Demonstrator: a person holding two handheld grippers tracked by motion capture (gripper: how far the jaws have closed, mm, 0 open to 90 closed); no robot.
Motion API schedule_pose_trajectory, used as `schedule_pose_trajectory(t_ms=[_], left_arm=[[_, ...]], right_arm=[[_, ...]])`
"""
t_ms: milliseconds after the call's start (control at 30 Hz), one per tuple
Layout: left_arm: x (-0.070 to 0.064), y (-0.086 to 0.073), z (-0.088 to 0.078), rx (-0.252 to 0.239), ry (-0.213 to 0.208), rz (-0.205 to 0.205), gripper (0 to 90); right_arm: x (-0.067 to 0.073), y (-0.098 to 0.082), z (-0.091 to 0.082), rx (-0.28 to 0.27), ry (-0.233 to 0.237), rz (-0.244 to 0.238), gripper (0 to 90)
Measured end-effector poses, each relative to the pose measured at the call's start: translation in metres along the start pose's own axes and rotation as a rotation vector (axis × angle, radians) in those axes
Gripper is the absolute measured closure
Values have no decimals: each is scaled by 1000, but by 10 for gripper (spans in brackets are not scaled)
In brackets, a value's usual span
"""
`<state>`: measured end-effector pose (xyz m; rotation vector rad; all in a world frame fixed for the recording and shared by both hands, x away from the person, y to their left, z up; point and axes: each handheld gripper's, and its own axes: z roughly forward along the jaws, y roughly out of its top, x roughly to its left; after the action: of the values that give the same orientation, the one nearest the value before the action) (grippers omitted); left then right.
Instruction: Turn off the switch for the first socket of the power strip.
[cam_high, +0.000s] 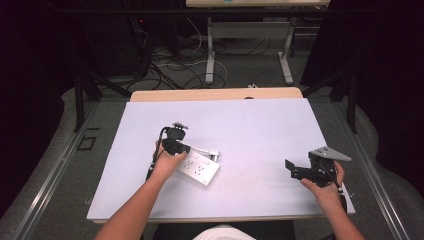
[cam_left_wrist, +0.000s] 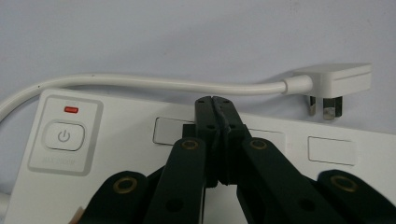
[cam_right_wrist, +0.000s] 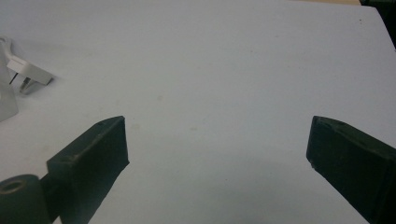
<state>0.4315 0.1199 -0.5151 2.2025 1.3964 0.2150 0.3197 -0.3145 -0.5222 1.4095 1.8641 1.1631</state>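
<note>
Lying just left of centre in the high view, on the pale lilac sheet covering the counter (cam_high: 250, 130): flat white plastic power strip (cam_high: 199, 168), red indicator glowing by its power button (cam_left_wrist: 63, 136). Curving along its far edge, white cable ending in white flat plug (cam_left_wrist: 334, 80). Hovering over the strip's top face, left tool (cam_left_wrist: 215, 103), jaws pressing together, gripping nothing. Waiting at lower right, well apart from the strip, right tool (cam_high: 292, 169), jaws standing wide apart, empty.
</note>
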Motion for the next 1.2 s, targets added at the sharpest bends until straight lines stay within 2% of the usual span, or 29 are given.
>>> schedule_pose_trajectory(t_ms=[533, 633, 667, 700, 800, 833, 933, 1133, 1200], left_arm=[[-7, 5, -14, -46, -19, 15, 899], [-8, 5, -18, -49, -22, 23, 898], [-9, 6, -19, -56, -27, 26, 897], [-10, 6, -20, -56, -26, 15, 898], [-12, 8, -25, -67, -35, 38, 896], [-13, 8, -26, -71, -33, 31, 895], [-15, 9, -30, -78, -38, 46, 892], [-18, 10, -37, -107, -48, 35, 878], [-17, 11, -39, -108, -52, 43, 870]], right_arm=[[0, 0, 0, 7, 3, 3, 51], [0, 0, 1, 2, 0, 3, 51], [1, 0, 2, -16, -6, 8, 51], [2, -1, 3, -16, -7, 17, 51], [-1, 0, 1, 6, -2, 5, 52], [-1, 0, 1, 3, -2, 7, 52], [0, 0, 1, -7, -8, 7, 52], [-1, 0, 1, 0, -2, 4, 52], [-1, 0, 1, 0, -1, 3, 52]])
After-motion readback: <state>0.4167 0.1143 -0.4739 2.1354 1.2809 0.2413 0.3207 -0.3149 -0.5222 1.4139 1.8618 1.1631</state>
